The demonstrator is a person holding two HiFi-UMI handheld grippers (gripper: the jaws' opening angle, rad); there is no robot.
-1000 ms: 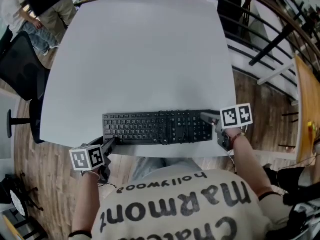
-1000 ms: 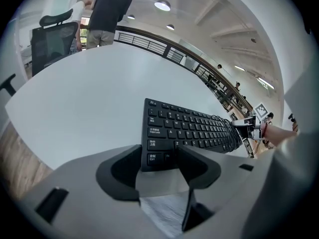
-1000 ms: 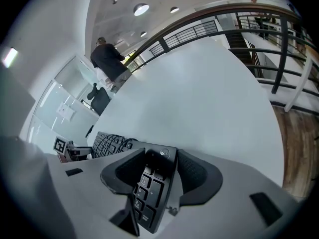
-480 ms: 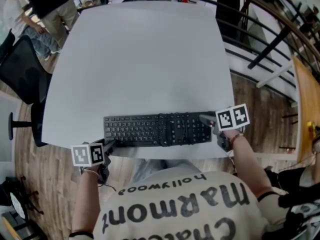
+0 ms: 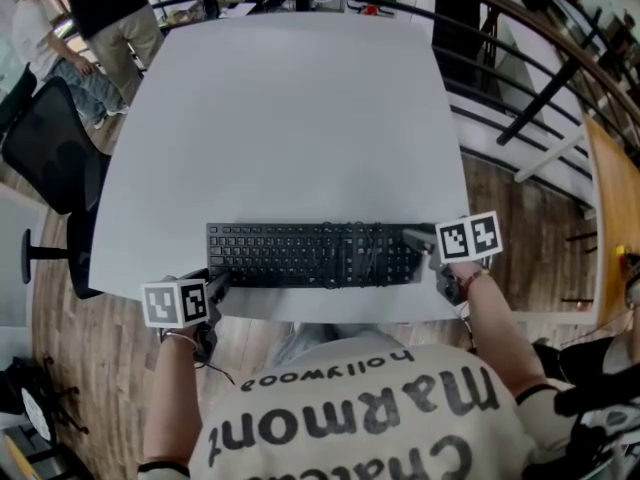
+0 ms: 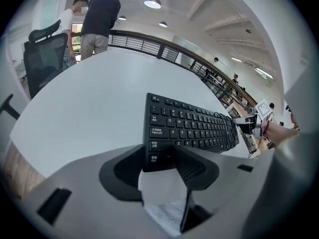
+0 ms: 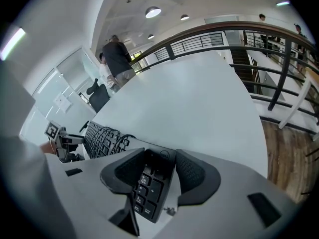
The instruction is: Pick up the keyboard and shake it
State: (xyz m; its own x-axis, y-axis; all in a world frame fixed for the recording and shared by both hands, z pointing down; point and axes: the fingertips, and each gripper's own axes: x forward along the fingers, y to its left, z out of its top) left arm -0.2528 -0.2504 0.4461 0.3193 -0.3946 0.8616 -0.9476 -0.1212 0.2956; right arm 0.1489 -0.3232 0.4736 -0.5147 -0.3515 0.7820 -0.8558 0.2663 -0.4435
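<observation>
A black keyboard [image 5: 315, 255] lies flat on the white table [image 5: 290, 118], close to its near edge, with its cable [image 5: 352, 252] coiled on the keys. My left gripper [image 5: 218, 286] is at the keyboard's near left corner. In the left gripper view that corner [image 6: 158, 151] sits between the jaws of my left gripper [image 6: 162, 159], which are closing. My right gripper [image 5: 415, 240] is at the keyboard's right end. In the right gripper view the number-pad end [image 7: 149, 180] lies between the wide jaws of my right gripper [image 7: 157, 171], and I see no firm press.
The table's near edge [image 5: 330, 320] runs just under the keyboard, right in front of the person's body. A black office chair [image 5: 45, 143] and standing people [image 5: 95, 23] are off the far left corner. A dark railing [image 5: 530, 78] and wooden floor lie to the right.
My left gripper has edged in toward the keyboard's left corner. The right gripper has stayed at the right end. The keyboard still lies flat in the same place.
</observation>
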